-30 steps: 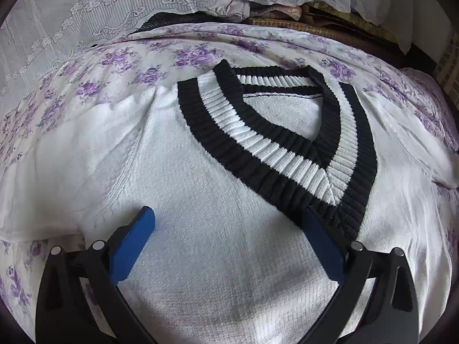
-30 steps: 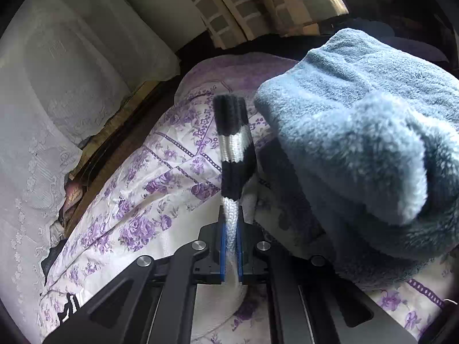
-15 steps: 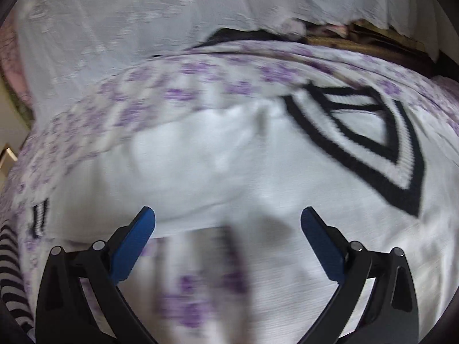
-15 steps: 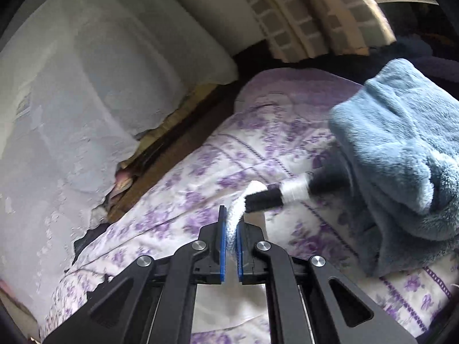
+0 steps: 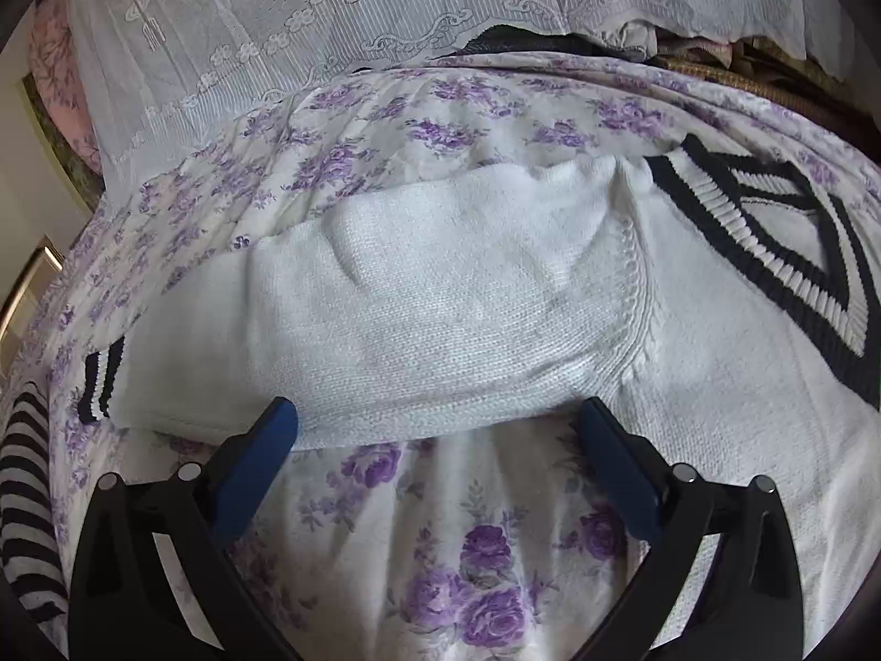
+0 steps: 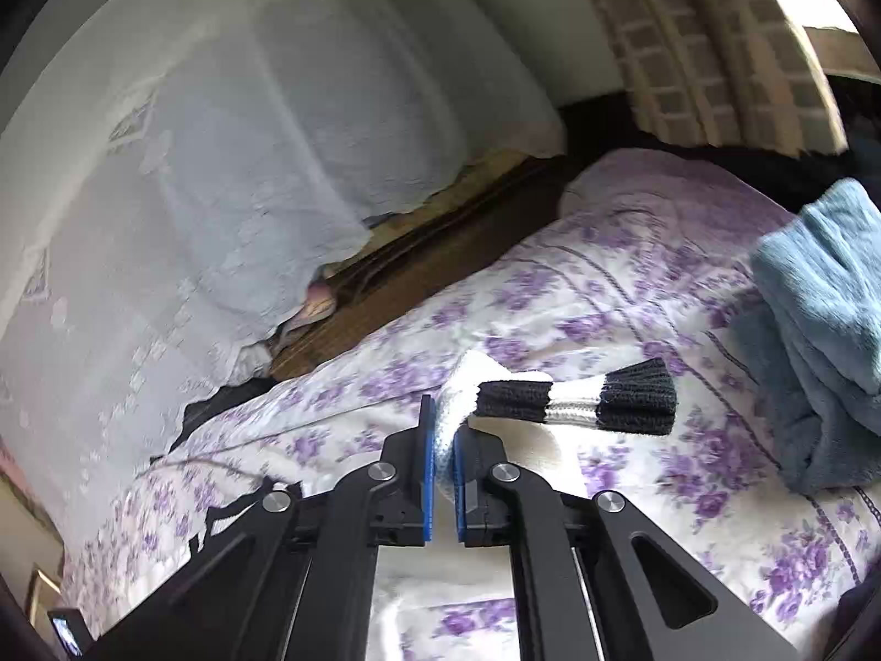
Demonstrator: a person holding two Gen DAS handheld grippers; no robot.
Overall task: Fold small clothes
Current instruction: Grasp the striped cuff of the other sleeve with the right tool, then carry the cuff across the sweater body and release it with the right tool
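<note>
A white knit sweater [image 5: 716, 385] with a black-and-white striped V-neck [image 5: 771, 253] lies on the purple-flowered bedspread [image 5: 473, 551]. Its left sleeve [image 5: 385, 319] stretches leftward, ending in a striped cuff [image 5: 99, 380]. My left gripper [image 5: 435, 429] is open, its blue pads just below the sleeve's lower edge, nothing between them. In the right wrist view, my right gripper [image 6: 443, 440] is shut on the other sleeve [image 6: 457, 391], lifted off the bed. That sleeve's black-and-white cuff [image 6: 583, 405] sticks out to the right.
A folded blue fleece [image 6: 820, 330] sits at the bed's right. A black-and-white striped garment [image 5: 27, 496] lies at the left edge. White lace curtain [image 5: 330, 27] hangs behind the bed, with a dark wooden frame [image 6: 418, 264] below it.
The left gripper has slid left from over the V-neck to the left sleeve. The right gripper has risen and rolled with the sleeve, so the cuff now points right, farther from the blue fleece.
</note>
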